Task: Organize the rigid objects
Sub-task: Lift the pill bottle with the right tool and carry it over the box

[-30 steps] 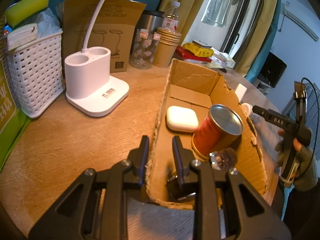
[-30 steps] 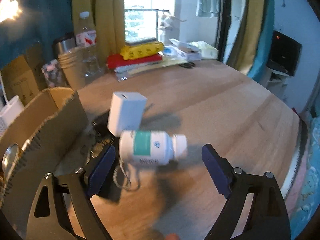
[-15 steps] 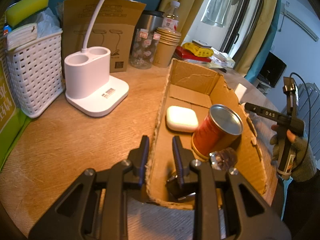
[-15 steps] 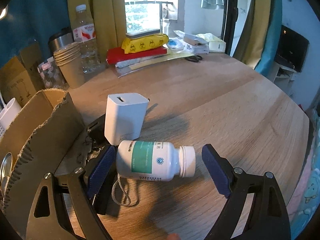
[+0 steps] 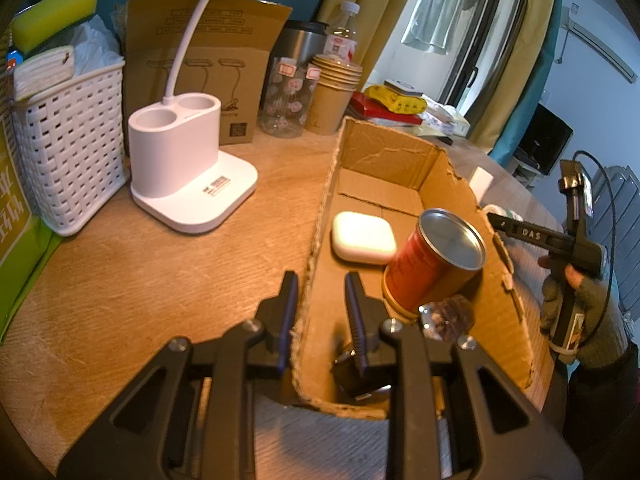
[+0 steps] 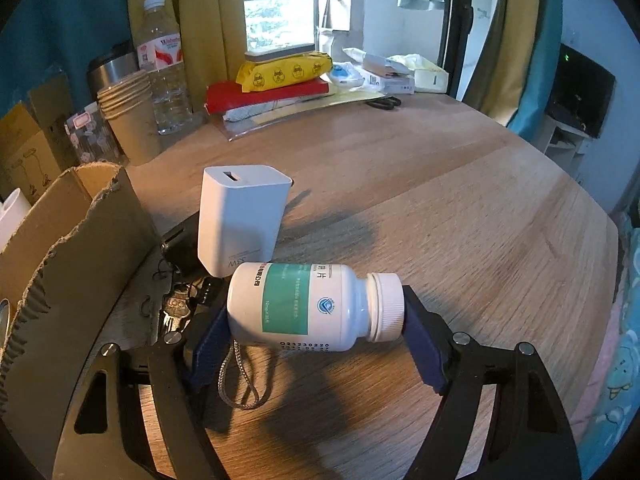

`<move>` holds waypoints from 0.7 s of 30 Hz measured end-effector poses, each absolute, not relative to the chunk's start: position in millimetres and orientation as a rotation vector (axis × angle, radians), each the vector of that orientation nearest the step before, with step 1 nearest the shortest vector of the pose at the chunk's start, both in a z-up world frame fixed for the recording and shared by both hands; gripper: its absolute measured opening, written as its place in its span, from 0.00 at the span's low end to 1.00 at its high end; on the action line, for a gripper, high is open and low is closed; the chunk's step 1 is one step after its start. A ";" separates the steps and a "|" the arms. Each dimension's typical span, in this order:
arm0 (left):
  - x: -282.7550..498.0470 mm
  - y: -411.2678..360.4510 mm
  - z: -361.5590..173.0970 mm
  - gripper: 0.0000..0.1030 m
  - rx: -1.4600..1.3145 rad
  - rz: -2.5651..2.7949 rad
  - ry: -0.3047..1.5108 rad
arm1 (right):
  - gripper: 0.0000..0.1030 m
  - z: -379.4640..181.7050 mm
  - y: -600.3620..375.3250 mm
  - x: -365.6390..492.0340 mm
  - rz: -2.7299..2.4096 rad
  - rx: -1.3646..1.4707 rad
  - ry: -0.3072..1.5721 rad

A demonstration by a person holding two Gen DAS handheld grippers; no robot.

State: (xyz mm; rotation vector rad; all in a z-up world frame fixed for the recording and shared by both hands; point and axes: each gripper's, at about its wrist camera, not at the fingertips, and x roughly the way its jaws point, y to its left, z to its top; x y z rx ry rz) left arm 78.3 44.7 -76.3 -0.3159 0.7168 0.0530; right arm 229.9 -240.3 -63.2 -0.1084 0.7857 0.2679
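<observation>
A white pill bottle (image 6: 304, 304) with a green label lies on its side on the wooden table. My right gripper (image 6: 312, 314) is closing around it, one pad against the base and the other against the cap. A white charger (image 6: 240, 216) stands just behind the bottle, with keys (image 6: 176, 304) to its left. My left gripper (image 5: 320, 304) is shut on the near left wall of the torn cardboard box (image 5: 384, 156). Inside the box are a red can (image 5: 432, 264), a white case (image 5: 362, 236) and a small black item (image 5: 360, 376).
A white lamp base (image 5: 188, 160), a white basket (image 5: 68, 152), stacked paper cups (image 5: 332, 96) and a water bottle (image 6: 164, 64) line the back. Red and yellow packages (image 6: 280, 76) and scissors (image 6: 384, 102) lie far back. A gloved hand (image 5: 568, 300) holds the right gripper.
My right gripper has come forward and down around the pill bottle, and its jaws have narrowed onto the bottle's ends. The left gripper and the box have not moved.
</observation>
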 end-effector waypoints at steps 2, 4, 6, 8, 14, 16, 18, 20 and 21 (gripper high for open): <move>78.3 44.6 -76.3 0.25 -0.316 0.053 0.717 | 0.79 -60.1 -242.2 227.3 0.263 -0.100 0.771; 78.5 44.7 -76.4 0.25 -0.316 0.053 0.717 | 0.79 -56.7 -244.3 224.7 0.259 -0.092 0.758; 78.3 44.8 -76.3 0.25 -0.316 0.053 0.717 | 0.79 -53.7 -245.5 221.7 0.254 -0.090 0.749; 78.3 44.8 -76.3 0.25 -0.316 0.053 0.717 | 0.79 -49.3 -246.3 217.5 0.258 -0.083 0.740; 78.3 44.9 -76.3 0.25 -0.316 0.053 0.717 | 0.79 -31.9 -240.2 203.5 0.284 -0.081 0.693; 78.5 44.8 -76.4 0.25 -0.316 0.053 0.717 | 0.79 -25.9 -235.7 200.1 0.292 -0.084 0.677; 78.3 44.9 -76.3 0.25 -0.316 0.052 0.717 | 0.79 -20.7 -230.8 197.1 0.306 -0.085 0.667; 78.3 44.9 -76.3 0.25 -0.316 0.053 0.717 | 0.79 -15.2 -225.8 193.3 0.315 -0.092 0.651; 78.3 44.9 -76.3 0.25 -0.316 0.052 0.717 | 0.79 -12.9 -223.6 191.8 0.320 -0.094 0.646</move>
